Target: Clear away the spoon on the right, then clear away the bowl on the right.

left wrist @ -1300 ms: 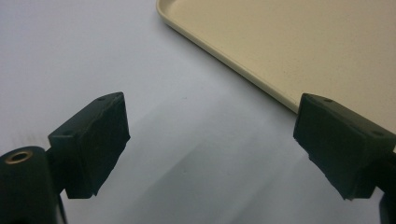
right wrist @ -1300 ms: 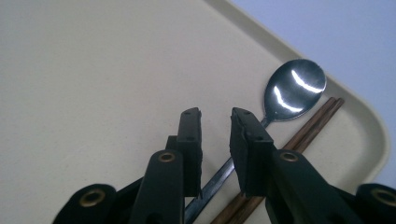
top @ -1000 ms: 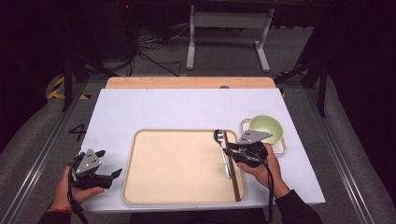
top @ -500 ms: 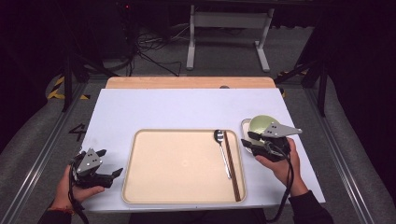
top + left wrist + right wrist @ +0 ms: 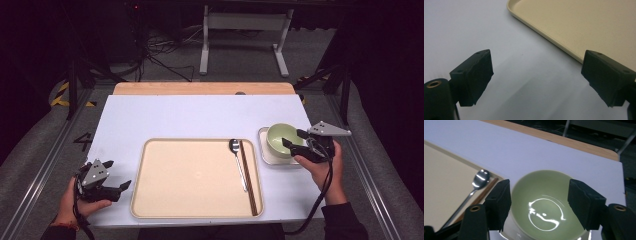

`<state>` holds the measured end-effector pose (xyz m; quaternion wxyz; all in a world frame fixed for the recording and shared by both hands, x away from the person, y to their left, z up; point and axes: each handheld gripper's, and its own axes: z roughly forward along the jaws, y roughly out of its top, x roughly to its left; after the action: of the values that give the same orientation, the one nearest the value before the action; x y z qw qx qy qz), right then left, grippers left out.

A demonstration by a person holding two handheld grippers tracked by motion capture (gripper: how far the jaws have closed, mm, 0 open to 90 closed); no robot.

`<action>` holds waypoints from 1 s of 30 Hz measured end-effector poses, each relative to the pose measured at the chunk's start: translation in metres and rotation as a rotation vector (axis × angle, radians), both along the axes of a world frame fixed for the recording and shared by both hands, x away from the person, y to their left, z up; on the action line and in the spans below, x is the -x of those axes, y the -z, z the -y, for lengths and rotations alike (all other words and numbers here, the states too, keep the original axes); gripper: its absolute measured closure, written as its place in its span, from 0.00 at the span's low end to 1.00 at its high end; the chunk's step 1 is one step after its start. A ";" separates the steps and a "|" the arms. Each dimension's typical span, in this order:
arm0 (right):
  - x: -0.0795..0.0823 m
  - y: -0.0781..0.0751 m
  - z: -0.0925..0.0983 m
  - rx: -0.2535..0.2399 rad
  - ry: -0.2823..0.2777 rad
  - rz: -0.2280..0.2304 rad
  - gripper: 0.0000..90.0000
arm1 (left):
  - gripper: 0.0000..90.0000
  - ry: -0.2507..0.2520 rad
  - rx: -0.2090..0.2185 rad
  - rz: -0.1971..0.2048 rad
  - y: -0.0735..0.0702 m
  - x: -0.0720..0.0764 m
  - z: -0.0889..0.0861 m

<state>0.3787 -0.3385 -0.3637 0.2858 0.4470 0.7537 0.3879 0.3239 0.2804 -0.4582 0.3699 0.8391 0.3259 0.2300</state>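
A beige tray [image 5: 195,180] lies on the white tabletop with a metal spoon [image 5: 239,162] and dark chopsticks [image 5: 248,177] along its right side. To its right, a green bowl [image 5: 283,138] sits on a small white plate [image 5: 266,154]. My right gripper [image 5: 294,138] hovers at the bowl's right rim; its jaws have just been opening and grip nothing. In the right gripper view the bowl [image 5: 544,212] lies beyond the spread jaws of that gripper [image 5: 540,195], with the spoon [image 5: 477,182] at left. My left gripper [image 5: 122,187] rests open left of the tray; its own view shows the gripper [image 5: 536,72] near the tray's corner [image 5: 574,27].
The white mat [image 5: 200,117] stretches bare behind the tray to a wooden table edge [image 5: 200,88]. Beyond it, a metal stand [image 5: 240,20] and cables sit on the dark floor. Rails run along both sides of the table.
My right gripper has moved right from the spoon on the tray to the bowl, and its jaws have spread. The spoon stays on the tray. The left gripper has not moved.
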 end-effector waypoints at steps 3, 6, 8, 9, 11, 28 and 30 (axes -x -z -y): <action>-0.008 0.003 0.012 -0.014 0.052 -0.035 0.33 | 0.13 -0.004 0.002 0.000 0.000 0.002 -0.001; -0.014 0.007 0.022 -0.031 0.091 -0.057 0.32 | 0.13 -0.009 -0.004 -0.002 0.000 0.003 -0.002; -0.018 0.010 0.026 -0.039 0.113 -0.073 0.32 | 0.13 -0.013 -0.002 -0.002 0.000 0.004 -0.003; -0.022 0.012 0.029 -0.044 0.125 -0.091 0.32 | 0.13 -0.016 -0.003 -0.002 0.000 0.005 -0.004; -0.027 0.016 0.033 -0.058 0.137 -0.115 0.33 | 0.13 -0.016 0.001 -0.001 0.000 0.006 -0.004; -0.064 0.053 0.051 -0.184 0.198 -0.273 0.75 | 0.13 -0.019 0.008 -0.002 -0.001 0.009 -0.006; -0.065 0.055 0.051 -0.184 0.192 -0.281 0.77 | 0.13 -0.022 0.008 -0.001 -0.001 0.009 -0.006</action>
<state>0.4440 -0.3895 -0.4189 0.1717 0.5909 0.7014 0.3597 0.3145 0.2867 -0.4572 0.3706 0.8340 0.3361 0.2324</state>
